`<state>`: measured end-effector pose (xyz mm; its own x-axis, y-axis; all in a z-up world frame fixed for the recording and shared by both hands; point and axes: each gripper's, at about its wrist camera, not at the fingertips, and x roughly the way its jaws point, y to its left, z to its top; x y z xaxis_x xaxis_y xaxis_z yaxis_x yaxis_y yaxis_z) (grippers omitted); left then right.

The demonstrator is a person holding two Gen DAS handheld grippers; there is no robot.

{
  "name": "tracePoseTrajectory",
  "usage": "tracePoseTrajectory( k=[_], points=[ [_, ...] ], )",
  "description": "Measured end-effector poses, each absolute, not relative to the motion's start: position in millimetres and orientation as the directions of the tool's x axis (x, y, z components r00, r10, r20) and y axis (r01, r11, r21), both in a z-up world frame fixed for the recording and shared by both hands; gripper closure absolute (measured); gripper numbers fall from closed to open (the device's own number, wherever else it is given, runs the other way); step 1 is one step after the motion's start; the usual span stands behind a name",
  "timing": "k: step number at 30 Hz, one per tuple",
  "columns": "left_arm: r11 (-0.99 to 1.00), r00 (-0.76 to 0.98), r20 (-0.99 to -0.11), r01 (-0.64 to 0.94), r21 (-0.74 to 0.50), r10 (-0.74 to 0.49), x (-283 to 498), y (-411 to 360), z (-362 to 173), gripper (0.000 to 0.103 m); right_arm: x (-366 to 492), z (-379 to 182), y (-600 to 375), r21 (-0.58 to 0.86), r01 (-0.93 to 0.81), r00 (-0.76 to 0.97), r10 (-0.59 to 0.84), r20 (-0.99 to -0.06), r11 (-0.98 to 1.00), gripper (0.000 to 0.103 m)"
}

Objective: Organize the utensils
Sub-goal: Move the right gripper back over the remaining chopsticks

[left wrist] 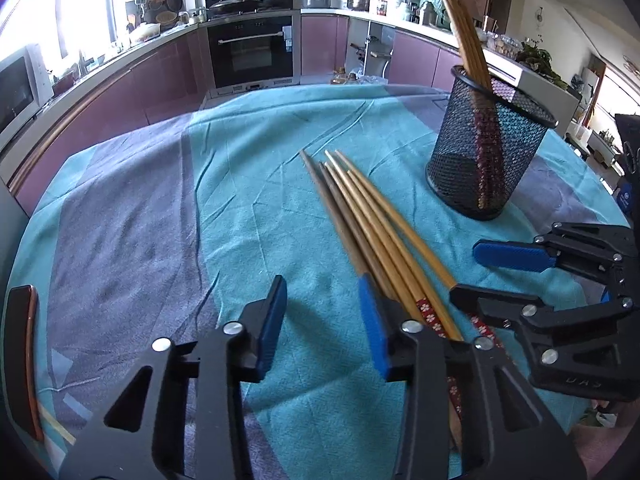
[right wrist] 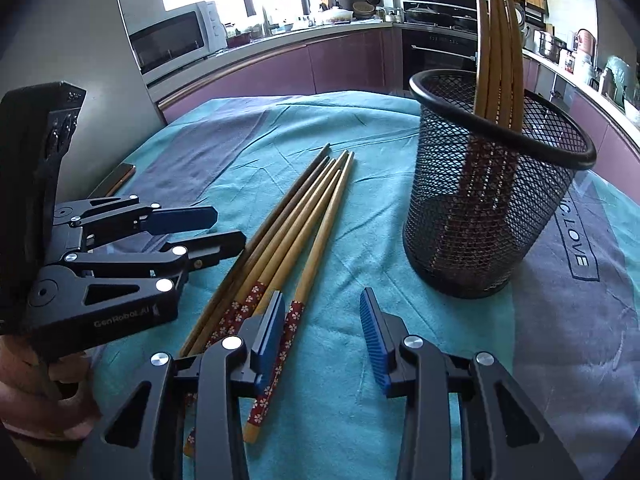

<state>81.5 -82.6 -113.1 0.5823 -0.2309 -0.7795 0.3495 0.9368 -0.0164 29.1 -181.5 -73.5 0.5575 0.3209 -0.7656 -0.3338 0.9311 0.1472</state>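
We list the readable lettering as follows.

1. "GenRoboLAI", or close to it, in pale letters on the black side plate of the left gripper, read in the right wrist view; the last characters are not sharp.
2. "LOVE", in dark capitals inside an outlined box printed on the grey band of the tablecloth, right of the mesh holder. Ahead of it we make out a fragment like "IC.", its start hidden behind the holder.
3. Faint raised characters on the right gripper body in the left wrist view; we cannot read them.

We find no other legible text.
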Motion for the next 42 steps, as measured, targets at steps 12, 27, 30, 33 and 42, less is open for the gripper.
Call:
tracePoseTrajectory(
  k=[12, 27, 30, 33, 42],
  points=[
    [0.936, 0.570, -0.784, 0.351, -0.037, -0.245, 88.1, -77.4, -114.1, 0.068, 37.2, -73.6, -176.5, 0.103, -0.324, 0.572, 0.282, -0.770, 0.940, 0.067],
    [0.918, 0.538, -0.780, 0.380, -0.115, -0.320, 99.4, -81.9, -113.4, 0.063, 36.2, -73.3, -180.3, 0.119, -0.320, 0.571, 0.292, -0.767, 0.940, 0.067],
    [0.922, 0.537, -0.784, 0.369, -0.113, -0.311, 101.4, -78.4, -114.7, 0.065, 35.8, -73.1, -180.4, 0.119, -0.319, 0.572, 0.291, -0.767, 0.940, 0.067],
    [0.918, 0.528, -0.788, 0.378, -0.116, -0.317, 102.4, -77.8, -115.3, 0.068, 37.3, -72.9, -179.1, 0.113, -0.315, 0.573, 0.284, -0.769, 0.942, 0.067],
    [0.910, 0.505, -0.801, 0.398, -0.116, -0.322, 115.2, -87.0, -117.5, 0.080, 54.6, -73.4, -170.8, 0.102, -0.291, 0.582, 0.261, -0.770, 0.951, 0.075]
  ],
)
